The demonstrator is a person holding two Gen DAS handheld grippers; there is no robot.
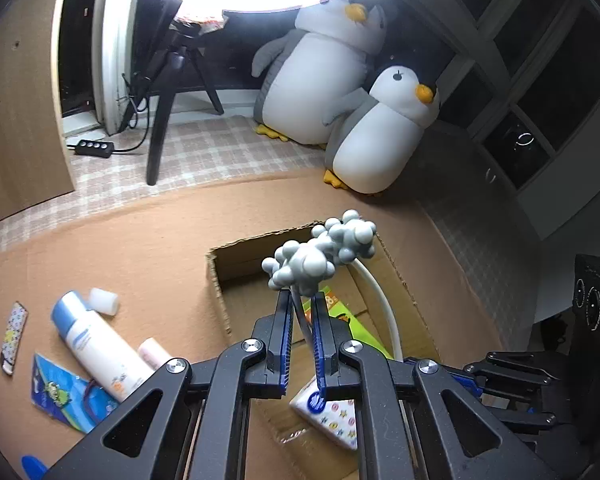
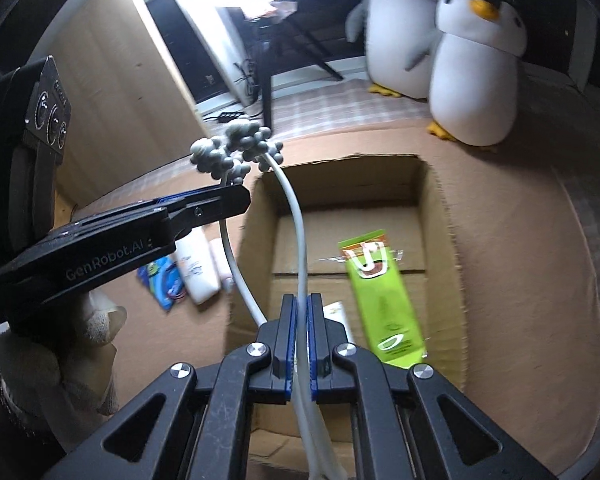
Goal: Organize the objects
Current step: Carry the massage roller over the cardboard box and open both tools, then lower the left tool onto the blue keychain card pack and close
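Black tool (image 2: 298,316), blue pads (image 1: 287,336), silver screws.

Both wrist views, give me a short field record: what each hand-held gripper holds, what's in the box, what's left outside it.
left hand-held gripper: shut on one arm of the massager, just below its grey knobbed heads
right hand-held gripper: shut on the massager's other white arm
massager: held above the cardboard box
cardboard box: open, holds a green packet and a tissue pack
outside box, on the mat: white spray bottle, small white cap, blue packet
background: two plush penguins
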